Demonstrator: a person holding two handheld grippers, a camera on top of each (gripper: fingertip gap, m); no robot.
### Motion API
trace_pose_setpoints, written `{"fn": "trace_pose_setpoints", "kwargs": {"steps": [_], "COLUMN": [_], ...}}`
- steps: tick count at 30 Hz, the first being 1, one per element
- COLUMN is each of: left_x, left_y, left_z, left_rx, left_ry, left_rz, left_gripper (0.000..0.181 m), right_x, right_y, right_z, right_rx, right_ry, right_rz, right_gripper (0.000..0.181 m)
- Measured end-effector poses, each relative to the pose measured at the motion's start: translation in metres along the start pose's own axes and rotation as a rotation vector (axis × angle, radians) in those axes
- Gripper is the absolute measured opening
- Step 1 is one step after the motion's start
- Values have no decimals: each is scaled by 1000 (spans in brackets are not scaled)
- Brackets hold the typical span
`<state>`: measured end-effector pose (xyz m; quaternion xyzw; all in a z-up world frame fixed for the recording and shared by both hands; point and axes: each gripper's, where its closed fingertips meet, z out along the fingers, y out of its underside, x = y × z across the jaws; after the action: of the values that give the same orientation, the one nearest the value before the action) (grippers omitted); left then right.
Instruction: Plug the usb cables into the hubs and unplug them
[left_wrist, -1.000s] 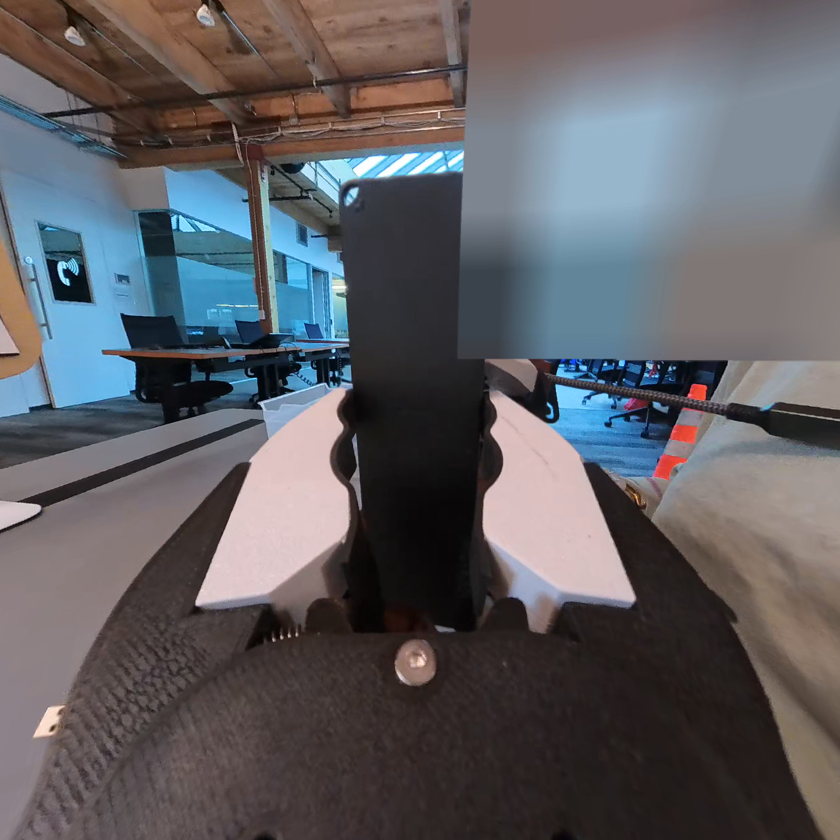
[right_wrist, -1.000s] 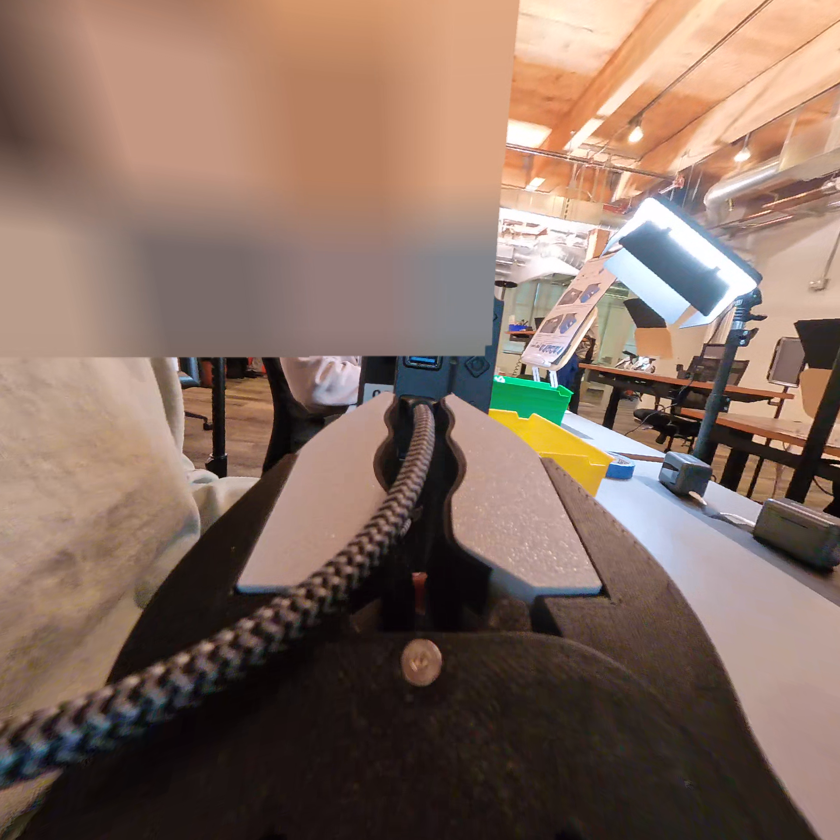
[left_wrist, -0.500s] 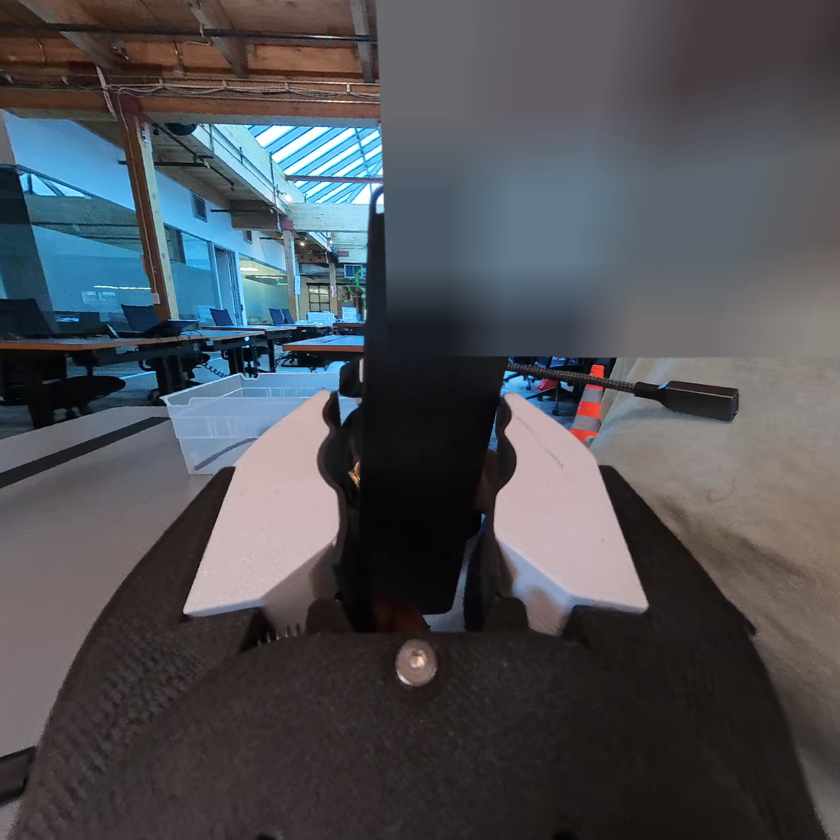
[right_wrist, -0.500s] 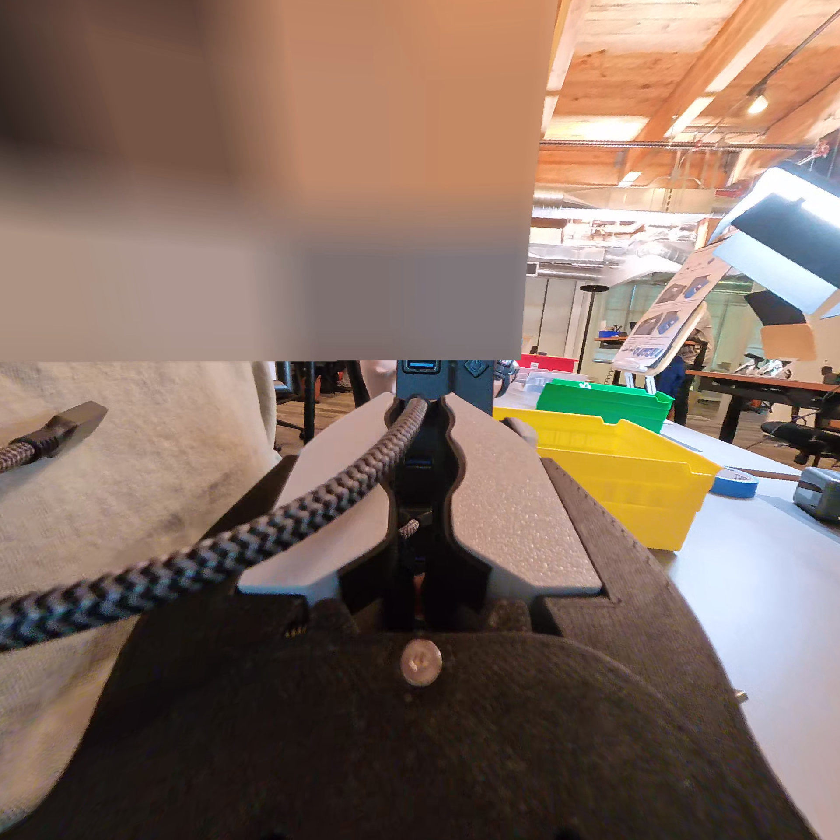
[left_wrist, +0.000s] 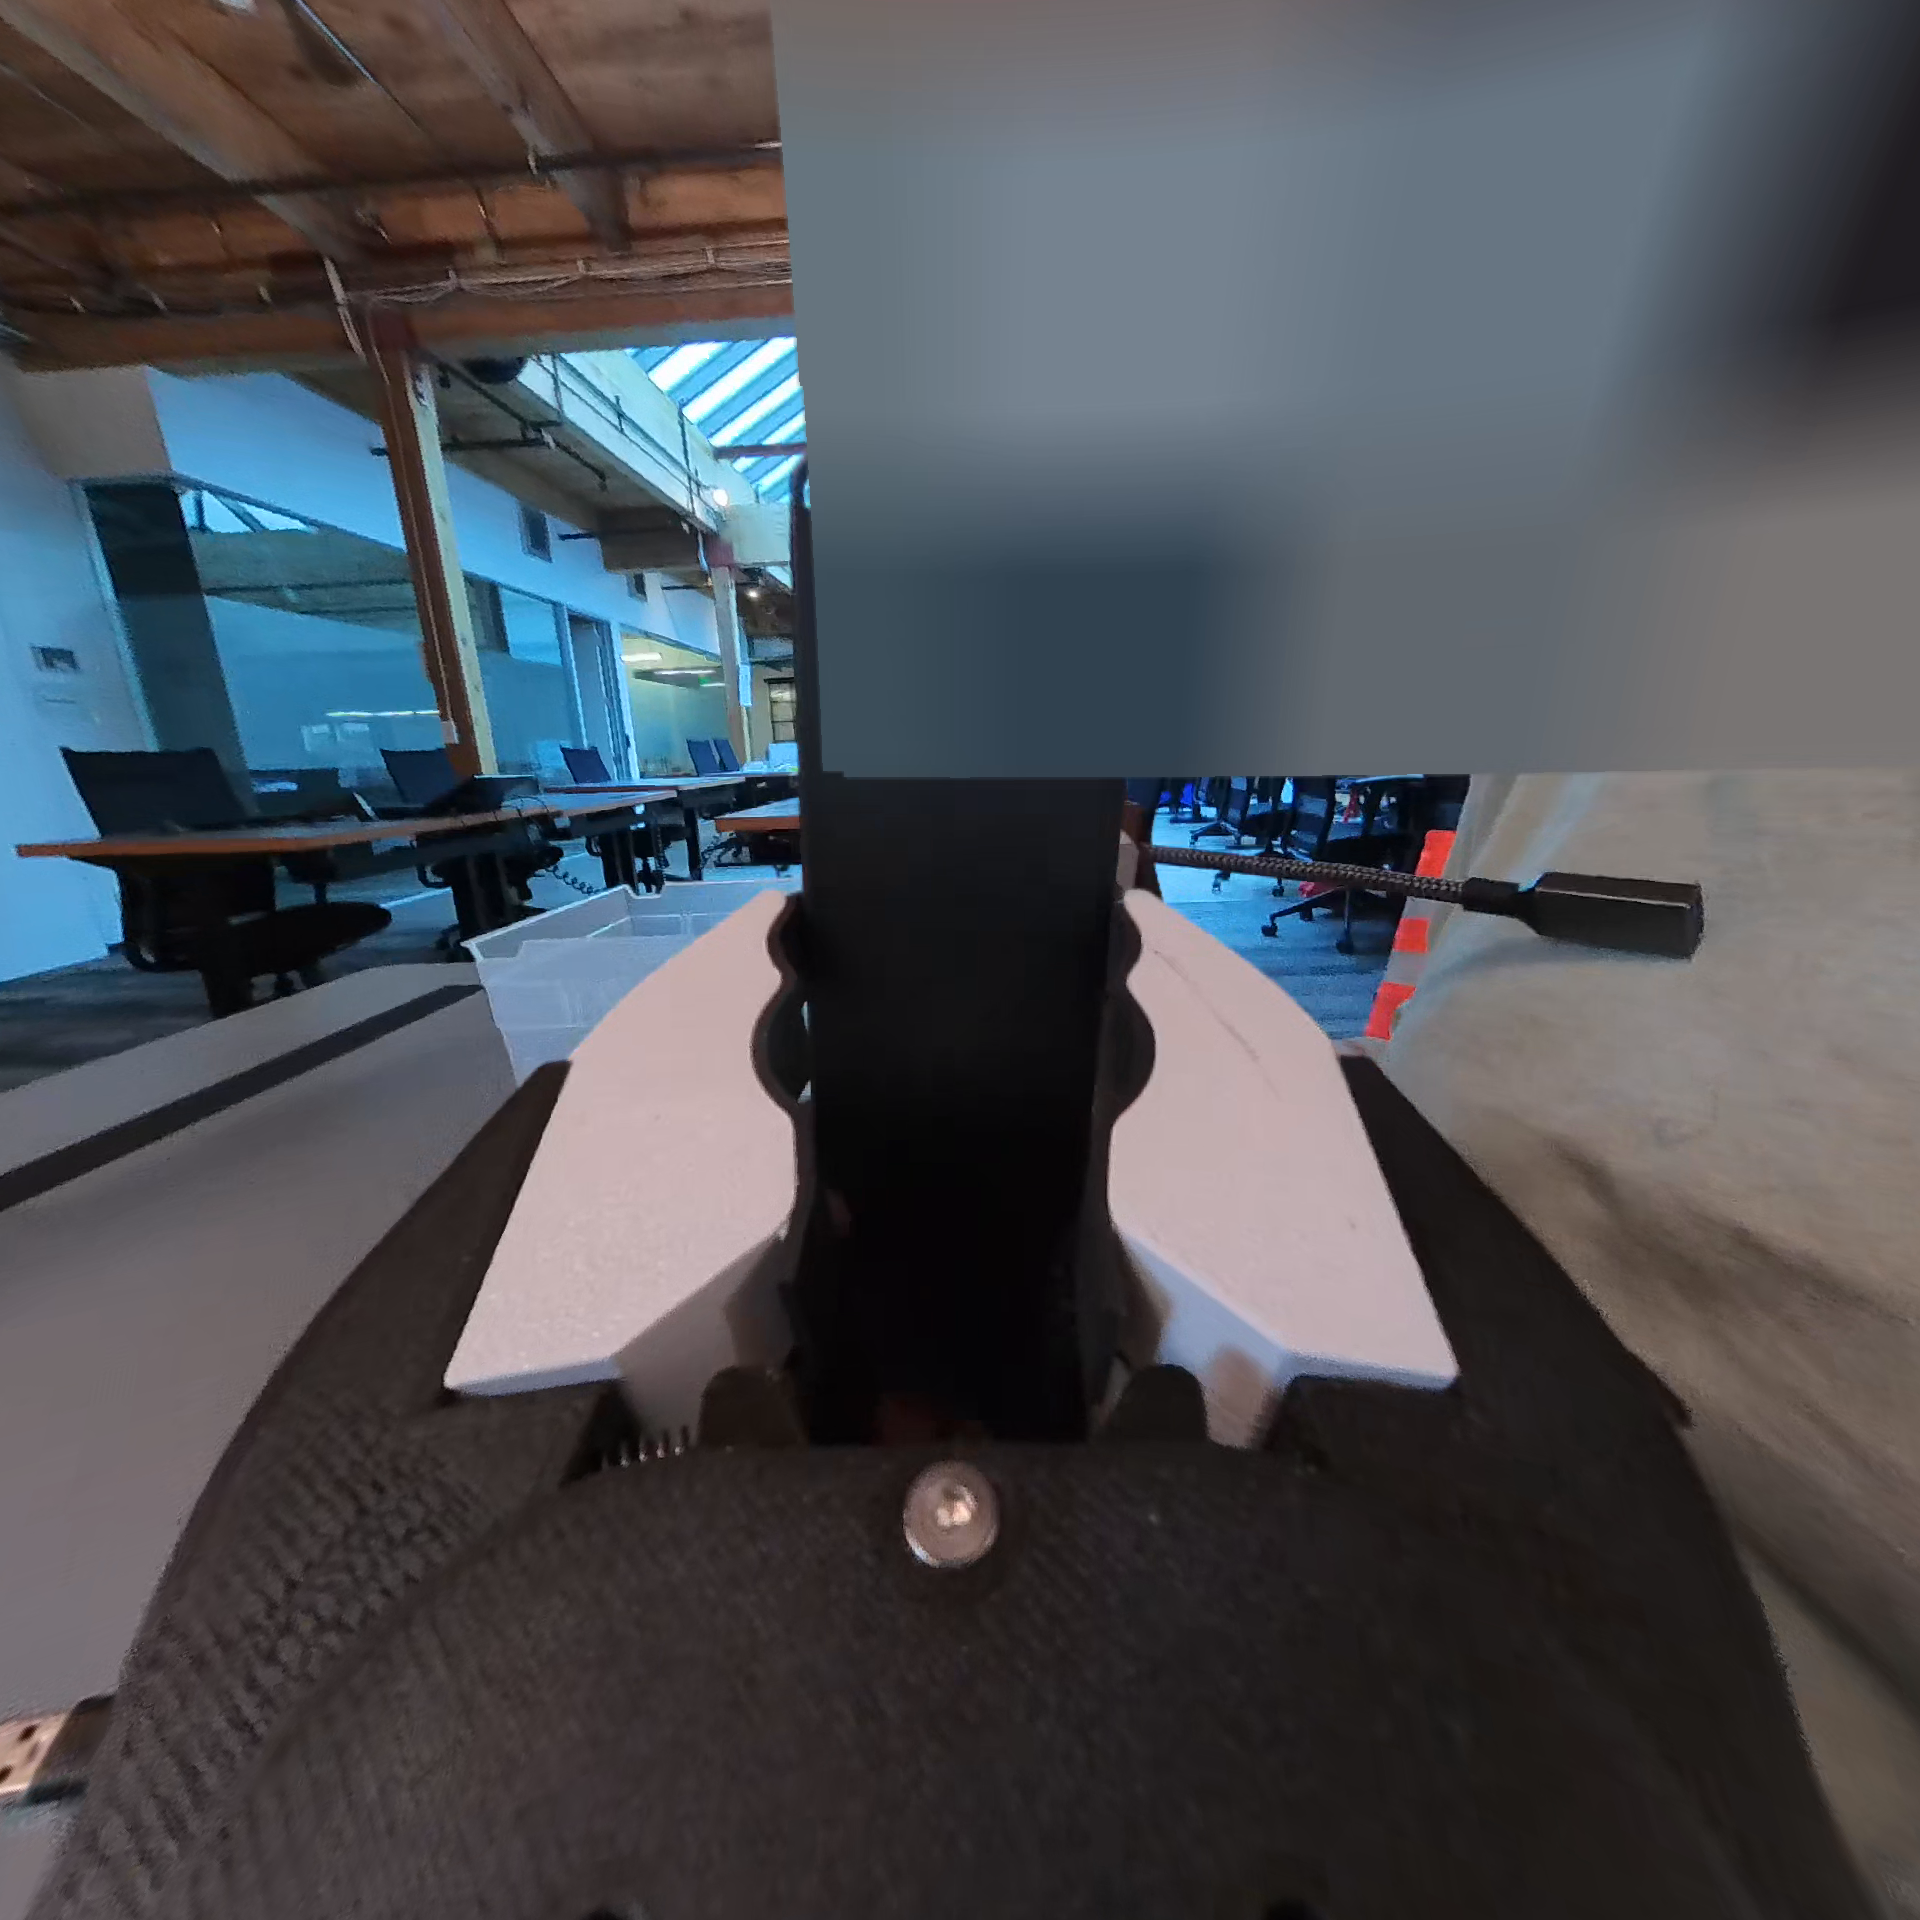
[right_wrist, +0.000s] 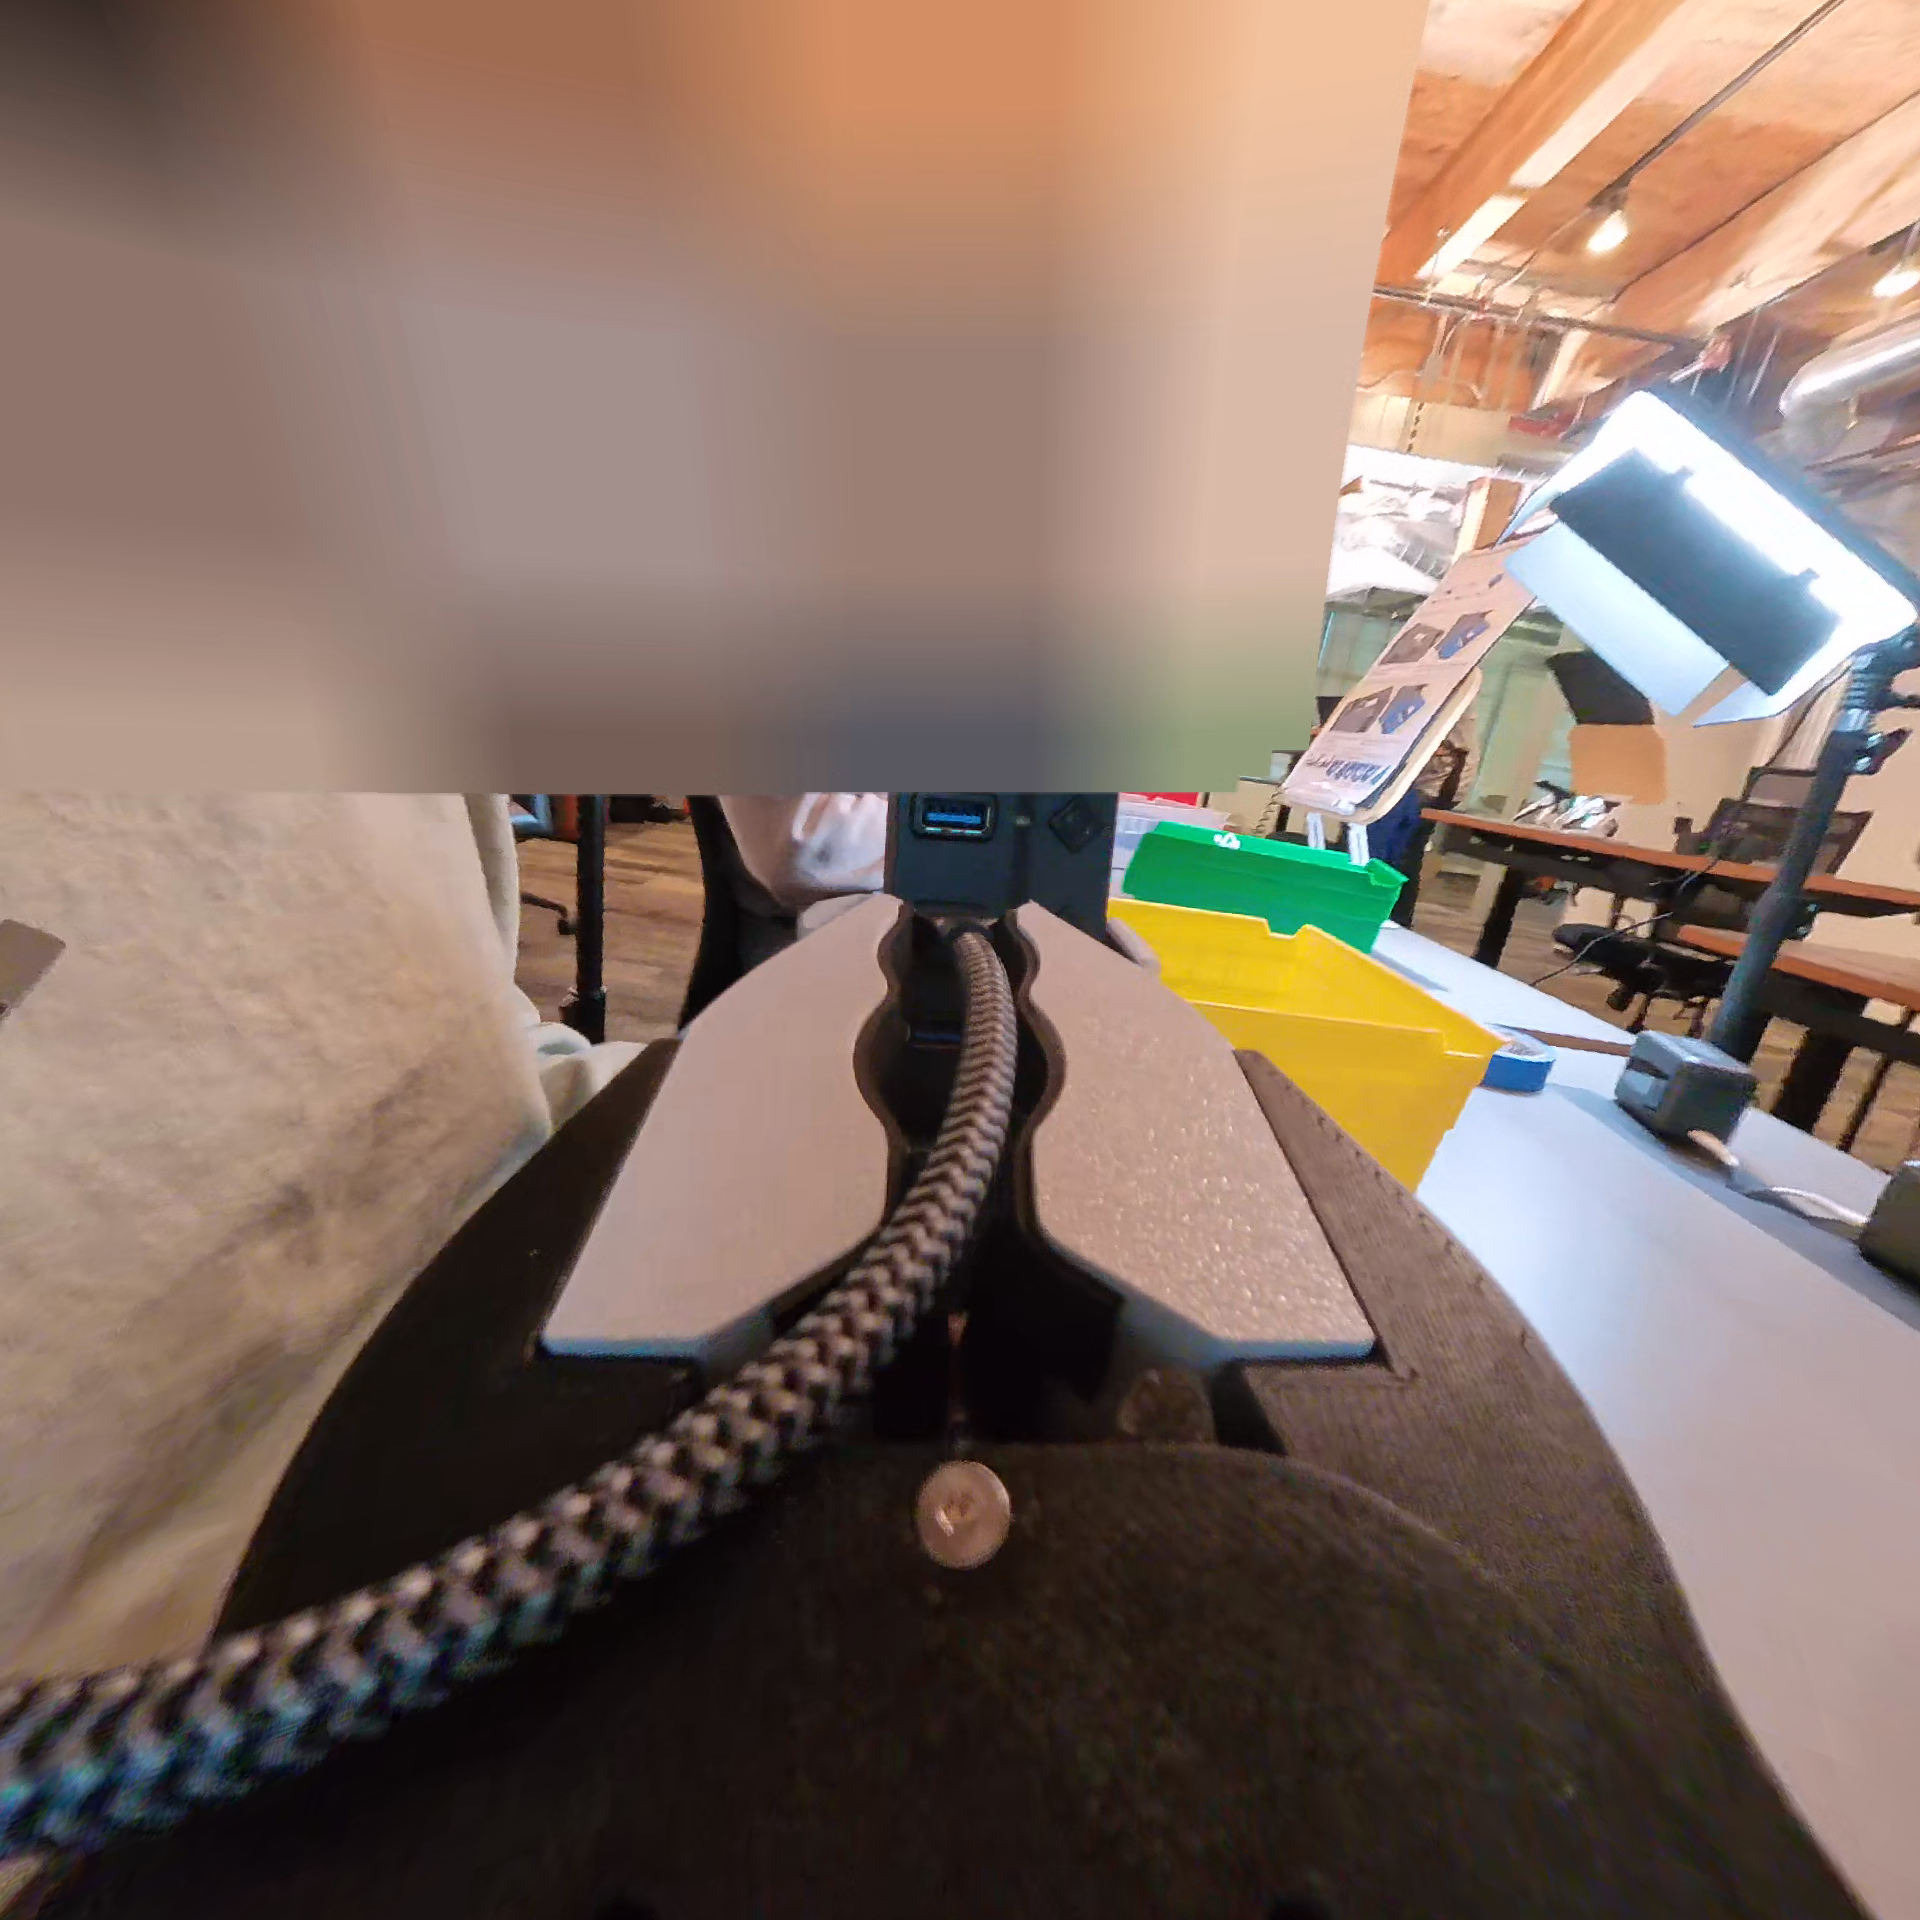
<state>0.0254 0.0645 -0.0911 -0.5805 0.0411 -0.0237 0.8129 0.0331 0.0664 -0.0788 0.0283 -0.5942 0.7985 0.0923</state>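
In the left wrist view, the left gripper (left_wrist: 954, 997) was clamped on a flat black rectangular hub (left_wrist: 956, 1091) standing upright between its white fingers (left_wrist: 644, 1143). At three o'clock a braided black-and-grey cable (left_wrist: 1309, 875) ended in a free black plug (left_wrist: 1616, 914) before a pale sweatshirt (left_wrist: 1662, 1247). A clear plastic bin (left_wrist: 566, 961) sat at ten o'clock on the grey table (left_wrist: 208, 1247).

In the right wrist view, the right gripper (right_wrist: 961, 935) was closed narrowly on the braided cable (right_wrist: 935, 1164) near its plug, which met the hub (right_wrist: 951, 847) at twelve o'clock, just below a blue port (right_wrist: 954, 814). Whether it was seated, I cannot tell. A yellow plastic bin (right_wrist: 1320, 1018) and green bin (right_wrist: 1257, 883) stood at two o'clock.
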Motion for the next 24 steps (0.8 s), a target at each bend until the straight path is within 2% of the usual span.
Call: {"fn": "trace_pose_setpoints", "kwargs": {"steps": [3, 7, 10, 13, 18, 20, 24], "left_x": [5, 4, -4, -1, 12, 10, -2], "left_y": [-6, -16, -19, -20, -15, -17, -20], "left_z": [-2, -7, -9, -8, -6, -8, -10], "left_rx": [41, 99, 115, 122, 94, 105, 110], "left_ry": [34, 9, -44, -20, 68, 53, -26], "left_rz": [-4, 48, 68, 55, 22, 32, 79], "left_gripper": [55, 54, 54, 54, 54, 54, 54], "right_x": [-3, -1, 3, -1, -10, -7, -2], "right_y": [-3, -6, -4, -6, -8, -7, -5], "right_z": [5, 13, 14, 13, 13, 14, 14], "right_rx": [39, 56, 3, -27, -11, 7, -79], "right_ry": [-21, 11, 84, 81, -22, -10, 86], "right_rz": [91, 183, 67, -7, 121, 159, -63], "right_gripper": [15, 15, 16, 16, 16, 15, 16]}}
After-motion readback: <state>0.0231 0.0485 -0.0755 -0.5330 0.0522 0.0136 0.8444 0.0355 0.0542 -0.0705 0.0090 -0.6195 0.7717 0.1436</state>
